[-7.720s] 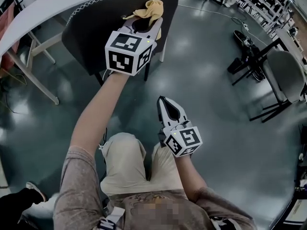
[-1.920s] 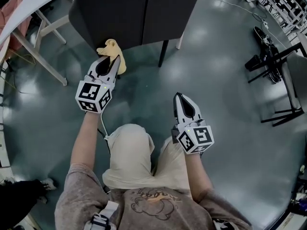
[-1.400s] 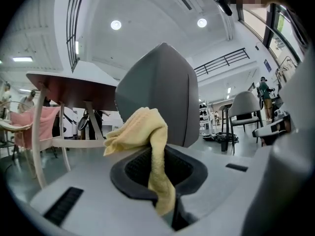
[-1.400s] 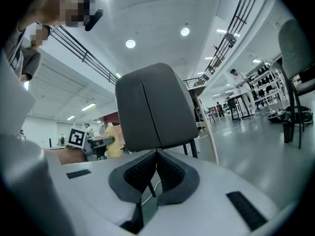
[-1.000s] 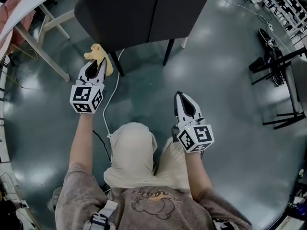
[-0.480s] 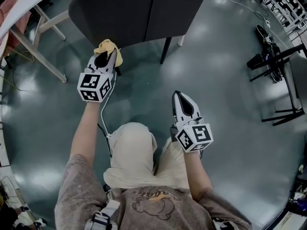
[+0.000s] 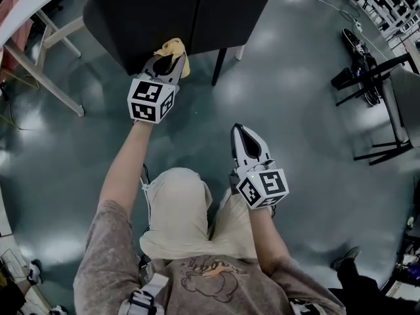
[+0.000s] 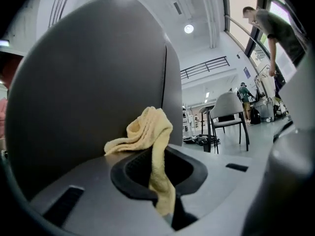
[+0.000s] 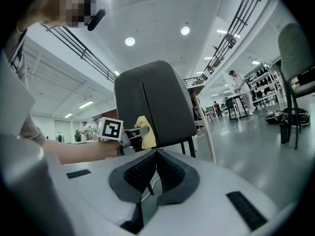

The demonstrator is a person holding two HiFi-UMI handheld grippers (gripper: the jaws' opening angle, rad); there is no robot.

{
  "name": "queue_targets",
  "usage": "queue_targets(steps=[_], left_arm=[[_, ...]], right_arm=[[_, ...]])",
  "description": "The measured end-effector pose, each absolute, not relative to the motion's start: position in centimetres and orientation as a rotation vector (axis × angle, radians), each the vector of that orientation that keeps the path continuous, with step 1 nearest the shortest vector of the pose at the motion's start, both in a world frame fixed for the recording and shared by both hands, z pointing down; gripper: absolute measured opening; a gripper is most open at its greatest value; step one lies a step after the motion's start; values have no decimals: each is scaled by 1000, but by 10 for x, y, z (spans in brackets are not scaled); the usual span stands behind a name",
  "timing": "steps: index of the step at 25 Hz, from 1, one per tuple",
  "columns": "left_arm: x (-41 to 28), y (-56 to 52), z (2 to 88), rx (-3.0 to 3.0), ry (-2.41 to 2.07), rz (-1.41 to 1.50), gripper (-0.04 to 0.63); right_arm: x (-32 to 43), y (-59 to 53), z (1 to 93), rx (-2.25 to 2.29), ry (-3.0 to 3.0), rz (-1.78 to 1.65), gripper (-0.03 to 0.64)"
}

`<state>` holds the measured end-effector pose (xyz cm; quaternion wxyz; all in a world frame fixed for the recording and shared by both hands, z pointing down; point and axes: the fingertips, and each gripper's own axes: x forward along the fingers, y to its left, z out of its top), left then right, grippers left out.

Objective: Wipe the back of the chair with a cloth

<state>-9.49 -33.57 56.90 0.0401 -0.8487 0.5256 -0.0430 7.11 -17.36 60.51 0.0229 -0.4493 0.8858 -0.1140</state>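
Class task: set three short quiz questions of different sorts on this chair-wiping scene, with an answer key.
1. True or false: the right hand-held gripper holds the cloth.
2. Multiple choice: near which part of the chair back is the cloth? A) top edge B) lower edge C) it is on the floor
3. Fill in: the left hand-held gripper is shut on the ____.

Key: 1 false, its jaws are together and empty; 2 B; 3 cloth.

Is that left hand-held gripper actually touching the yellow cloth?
Touching. The left gripper view shows the cloth pinched in the closed jaws of the left hand-held gripper.
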Motion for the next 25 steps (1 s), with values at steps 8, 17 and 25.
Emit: queue_targets(steps=[8, 17, 25], left_arm=[[-61, -356, 568, -2641, 1558, -110, 51], [-32, -370, 575, -2651, 1521, -167, 51], [15, -395, 583, -2727, 1431, -181, 51]], right_arm=[[75, -172, 604, -1412, 2729, -350, 25], [75, -170, 609, -1428, 2735, -354, 25], [80, -173, 610, -1468, 2725, -343, 25]])
